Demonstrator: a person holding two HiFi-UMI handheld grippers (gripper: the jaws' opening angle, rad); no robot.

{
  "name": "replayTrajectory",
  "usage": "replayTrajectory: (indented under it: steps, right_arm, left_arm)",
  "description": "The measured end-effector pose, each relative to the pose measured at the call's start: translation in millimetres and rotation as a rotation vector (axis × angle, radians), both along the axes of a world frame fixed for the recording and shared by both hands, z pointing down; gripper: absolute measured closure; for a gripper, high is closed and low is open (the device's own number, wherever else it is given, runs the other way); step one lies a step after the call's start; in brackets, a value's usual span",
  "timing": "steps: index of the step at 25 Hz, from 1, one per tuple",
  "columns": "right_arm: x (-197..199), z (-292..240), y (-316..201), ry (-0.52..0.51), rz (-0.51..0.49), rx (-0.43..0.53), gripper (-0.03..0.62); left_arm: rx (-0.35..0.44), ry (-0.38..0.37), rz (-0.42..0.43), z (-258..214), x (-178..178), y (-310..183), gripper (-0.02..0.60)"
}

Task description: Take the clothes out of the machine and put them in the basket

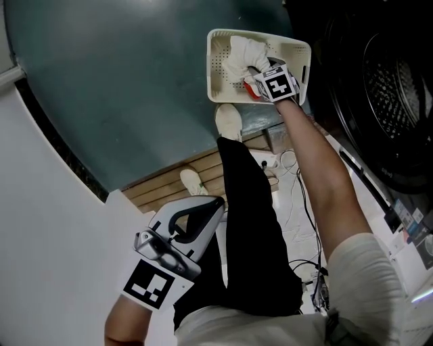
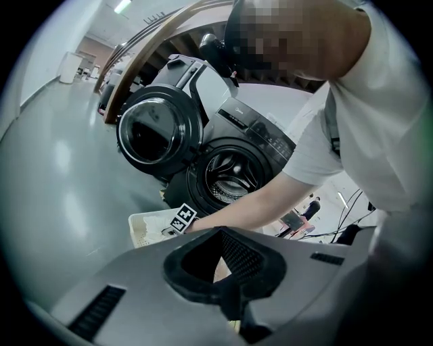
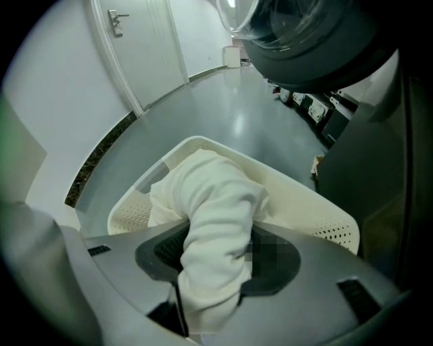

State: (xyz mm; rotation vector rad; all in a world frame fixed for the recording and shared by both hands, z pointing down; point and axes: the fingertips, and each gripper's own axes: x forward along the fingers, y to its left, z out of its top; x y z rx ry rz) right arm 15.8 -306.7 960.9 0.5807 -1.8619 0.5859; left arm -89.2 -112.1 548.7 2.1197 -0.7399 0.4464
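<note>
Grey floor [image 1: 122, 81] bears a cream basket [image 1: 211, 67], where the right hand-held gripper [image 1: 256, 82] pinches a bunched white garment [image 1: 243, 53]

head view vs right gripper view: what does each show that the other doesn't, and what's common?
Only the head view: the left claw low beside the person's dark trousers, two shoes, wooden boards, cables on the floor, and the right arm reaching down to the basket.
Only the right gripper view: the white garment pinched between the jaws of the right claw, and a door handle on the far wall.
Both: the cream basket, the garment hanging into it, and the dark washing machine next to it.
</note>
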Motion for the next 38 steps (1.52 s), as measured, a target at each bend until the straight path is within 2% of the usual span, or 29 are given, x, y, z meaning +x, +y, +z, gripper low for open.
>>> replayTrajectory:
  steps: [5, 12, 18, 25, 32, 38]
  right_arm:
    - [0, 8, -6, 0.01, 0.021, -0.014, 0.353]
    - [-1, 0, 0, -0.001, 0.03, -0.029, 0.353]
    - [0, -32, 3, -0.018, 0.055, -0.001, 0.353]
    - [2, -99, 15, -0.063, 0.065, 0.048, 0.355]
    - [7, -185, 50, -0.131, 0.074, 0.106, 0.361]
    - [12, -264, 83, -0.2, 0.103, 0.17, 0.397]
  left_arm:
    - [0.004, 0.009, 0.013, 4, -3, -6, 0.583]
    - [0.023, 0.005, 0.026, -1, -6, -6, 0.583]
    - [0.053, 0.003, 0.026, -23, -3, 2, 0.583]
    - [0.127, 0.013, 0.047, -67, 12, 22, 0.583]
    - [0.217, 0.02, 0.071, -121, 28, 52, 0.583]
    - [0.271, 0.009, 0.085, -163, 33, 79, 0.583]
